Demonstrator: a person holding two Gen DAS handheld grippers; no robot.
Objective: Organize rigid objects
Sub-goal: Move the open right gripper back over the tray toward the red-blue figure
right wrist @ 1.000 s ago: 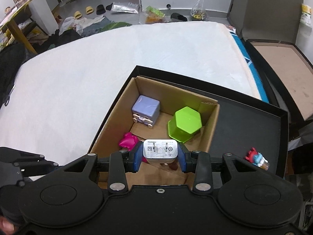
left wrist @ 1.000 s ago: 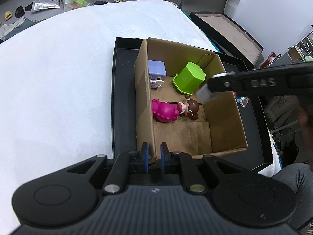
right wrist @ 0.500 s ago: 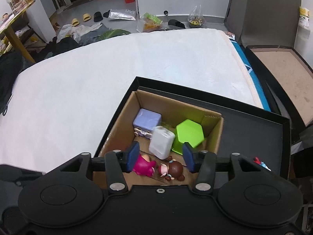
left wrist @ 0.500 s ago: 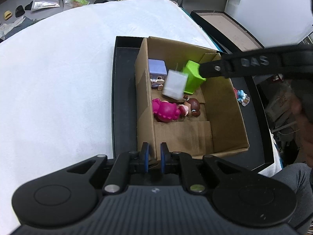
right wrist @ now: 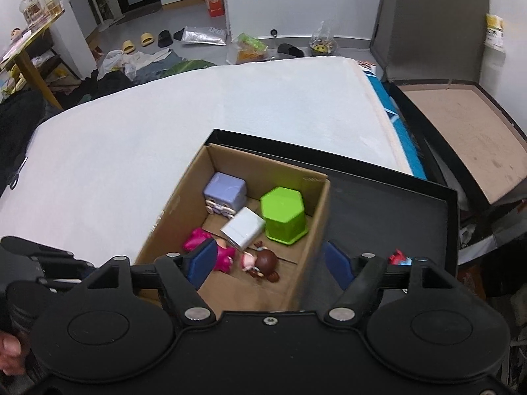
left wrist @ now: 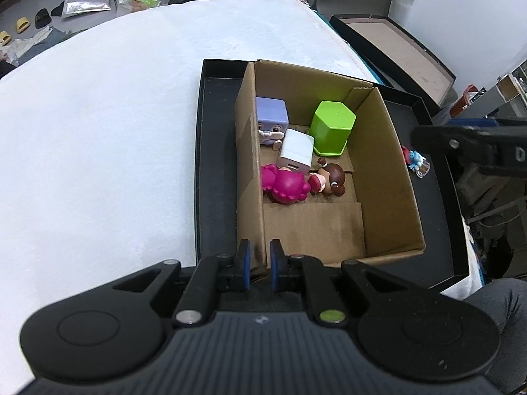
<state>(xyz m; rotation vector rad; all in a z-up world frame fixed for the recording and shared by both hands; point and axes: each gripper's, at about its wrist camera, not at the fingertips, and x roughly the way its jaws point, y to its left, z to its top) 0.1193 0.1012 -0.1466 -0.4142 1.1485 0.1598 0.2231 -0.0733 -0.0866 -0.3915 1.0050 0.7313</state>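
Note:
A cardboard box [left wrist: 392, 177] [right wrist: 171, 210] stands in a black tray [left wrist: 214, 151] [right wrist: 388, 217]. Inside lie a white charger [left wrist: 296, 149] [right wrist: 243, 228], a purple cube toy [left wrist: 271, 115] [right wrist: 225, 192], a green hexagonal container [left wrist: 332, 126] [right wrist: 284, 216] and a pink doll with brown hair [left wrist: 296, 182] [right wrist: 250, 258]. A small blue and red figure [left wrist: 415, 161] [right wrist: 398, 257] stands on the tray right of the box. My left gripper [left wrist: 258, 265] is shut on the box's near left wall. My right gripper [right wrist: 270, 263] is open and empty above the box's near edge.
The tray rests on a white padded surface [left wrist: 98, 131] [right wrist: 164, 125]. A second black tray with a brown inside [left wrist: 395, 46] [right wrist: 461, 138] lies beyond on the right. Shoes, bags and clutter lie on the floor behind [right wrist: 197, 36].
My right gripper opened and let go of the white charger, which dropped into the box between the purple cube and the green container. The right gripper then drew back to the right.

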